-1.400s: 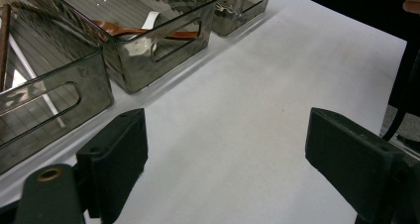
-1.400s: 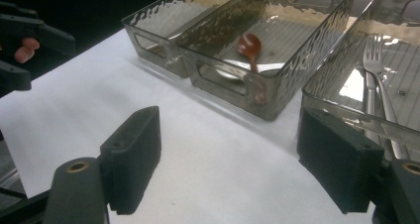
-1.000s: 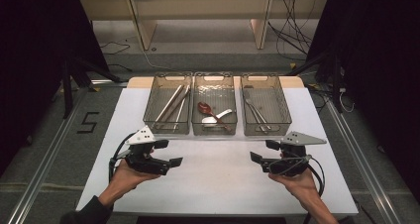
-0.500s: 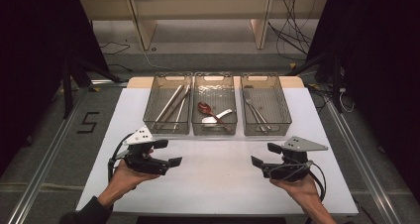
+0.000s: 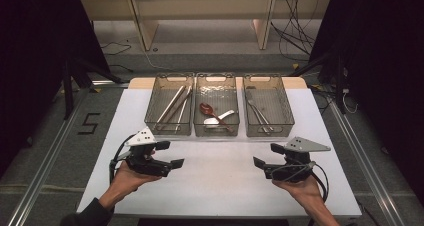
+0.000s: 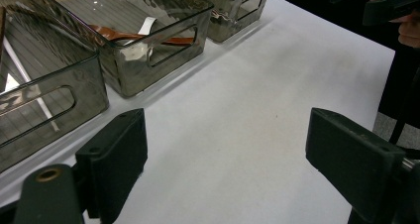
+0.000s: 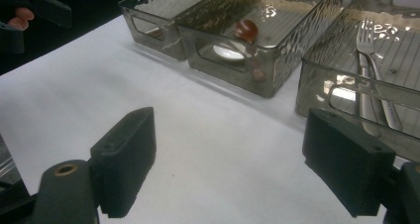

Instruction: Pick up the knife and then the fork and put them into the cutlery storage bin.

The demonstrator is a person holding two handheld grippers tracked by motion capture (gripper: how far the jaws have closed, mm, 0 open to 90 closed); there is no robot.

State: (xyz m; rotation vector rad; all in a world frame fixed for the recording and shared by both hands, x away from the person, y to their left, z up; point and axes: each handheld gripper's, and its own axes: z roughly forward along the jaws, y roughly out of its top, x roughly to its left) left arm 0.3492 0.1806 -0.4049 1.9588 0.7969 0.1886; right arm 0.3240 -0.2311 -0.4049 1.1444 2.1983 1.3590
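Item: two hand-held tongs over a white desk [image 5: 220, 186], three smoked-plastic trays ranged along its far half. Change noted against the view a second earlier — the right tongs [image 5: 265, 162] were found drawn slightly nearer the person and lower on the desk, while the left tongs [image 5: 176, 161] were found almost where they had been; nothing in the trays was found shifted. This was judged a settling or readying posture, with no pick yet begun. State of tongs: both released, jaws spread wide and empty, bare desk seen between them in each gripper view. Contents: left tray [image 5: 169, 106] — long metal pieces, kind not discernible; middle tray [image 5: 216, 106] — a red-brown spoon [image 5: 206, 109] and a white spoon [image 5: 218, 119]; right tray [image 5: 268, 106] — forks [image 7: 376, 75]. Position: the trays were recorded beyond both tongs, apart from them, the middle tray lying between the two and farther off.
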